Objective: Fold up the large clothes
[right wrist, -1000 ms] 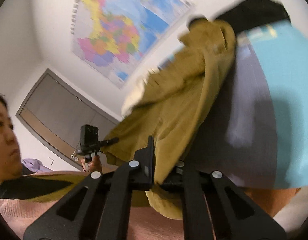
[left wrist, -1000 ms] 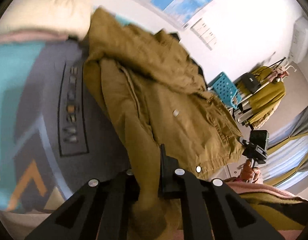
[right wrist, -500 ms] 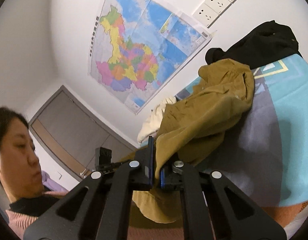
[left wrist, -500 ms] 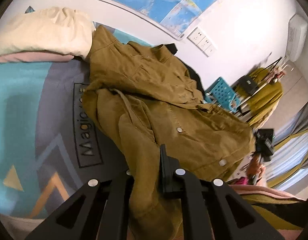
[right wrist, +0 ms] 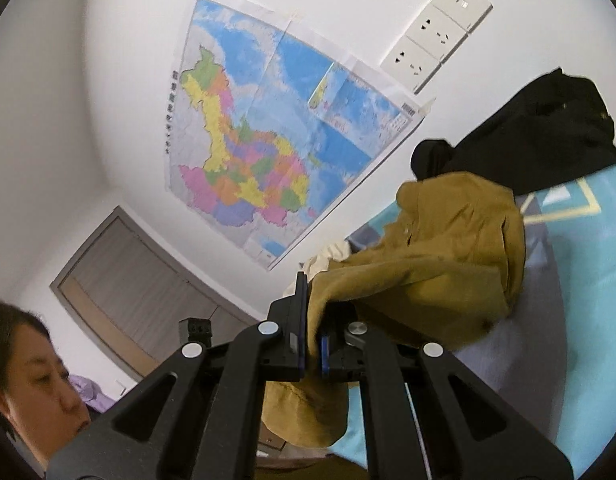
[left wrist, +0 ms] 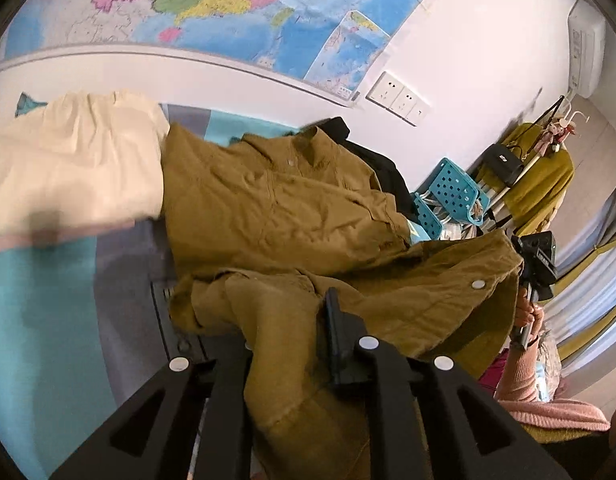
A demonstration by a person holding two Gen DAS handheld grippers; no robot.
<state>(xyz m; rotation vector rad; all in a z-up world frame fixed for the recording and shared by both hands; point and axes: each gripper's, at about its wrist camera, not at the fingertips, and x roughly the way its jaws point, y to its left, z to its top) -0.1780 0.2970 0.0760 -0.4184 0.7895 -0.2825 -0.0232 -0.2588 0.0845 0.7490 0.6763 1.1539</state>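
Jacket sprawls across the teal mat, cream cloth at its 9 o'clock. My left gripper and right gripper each pinch its fabric tight.

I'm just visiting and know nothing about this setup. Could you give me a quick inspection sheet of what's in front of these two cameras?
Surface: teal and grey patterned mat.
Job's things: brown jacket, crumpled, partly lifted.
Clutter: cream garment and black garment beside the jacket.
Grippers: left gripper and right gripper each pinch jacket fabric.
Cables: nothing seen.
Surroundings: wall map, wall sockets, blue basket, clothes rack.
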